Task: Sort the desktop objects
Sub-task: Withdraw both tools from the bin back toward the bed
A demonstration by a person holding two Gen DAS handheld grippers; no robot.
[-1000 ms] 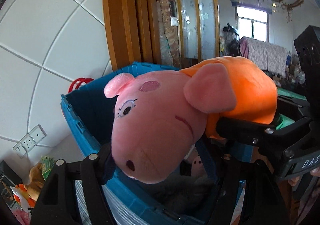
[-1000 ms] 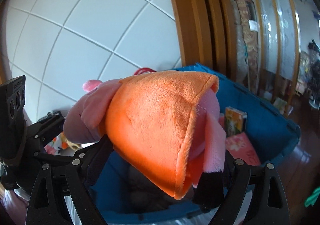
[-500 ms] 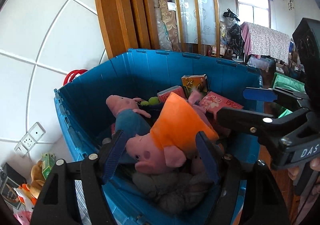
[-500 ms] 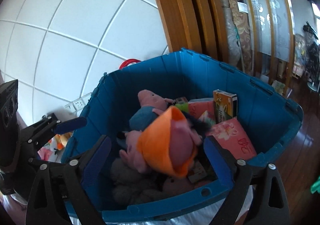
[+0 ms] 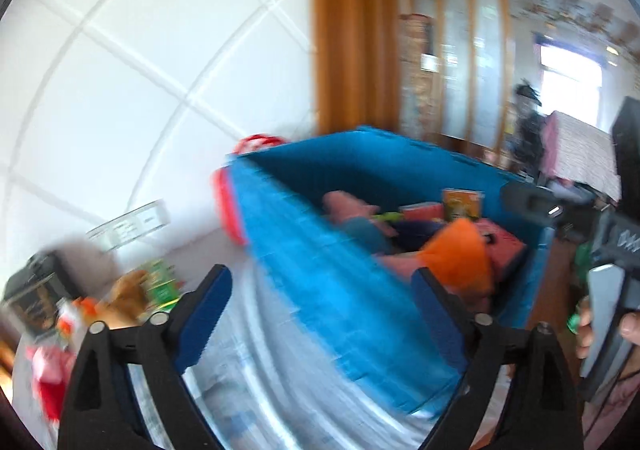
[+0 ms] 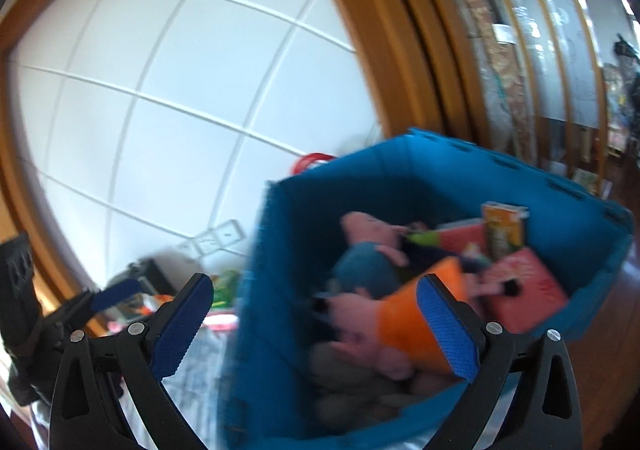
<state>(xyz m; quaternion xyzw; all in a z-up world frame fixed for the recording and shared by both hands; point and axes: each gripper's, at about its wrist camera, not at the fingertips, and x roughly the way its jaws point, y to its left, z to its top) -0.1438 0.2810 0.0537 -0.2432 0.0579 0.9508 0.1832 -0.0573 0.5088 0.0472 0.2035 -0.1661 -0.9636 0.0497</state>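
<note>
Both claws gape wide, the left claw (image 5: 320, 314) freshly sprung apart, the right claw (image 6: 316, 322) empty too; orange-dressed pig plush (image 6: 404, 326) lies inside the blue crate (image 6: 480, 177).

Lived-in home room: white tiled wall (image 6: 192, 89), wooden door frame (image 6: 384, 49), curtained window (image 5: 570, 77), blue toy bin (image 6: 460, 177) of plush toys (image 6: 400, 314) and picture books (image 6: 528, 286).

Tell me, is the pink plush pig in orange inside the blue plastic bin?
Inside: the pink plush pig lies among toys within the blue plastic bin.
</note>
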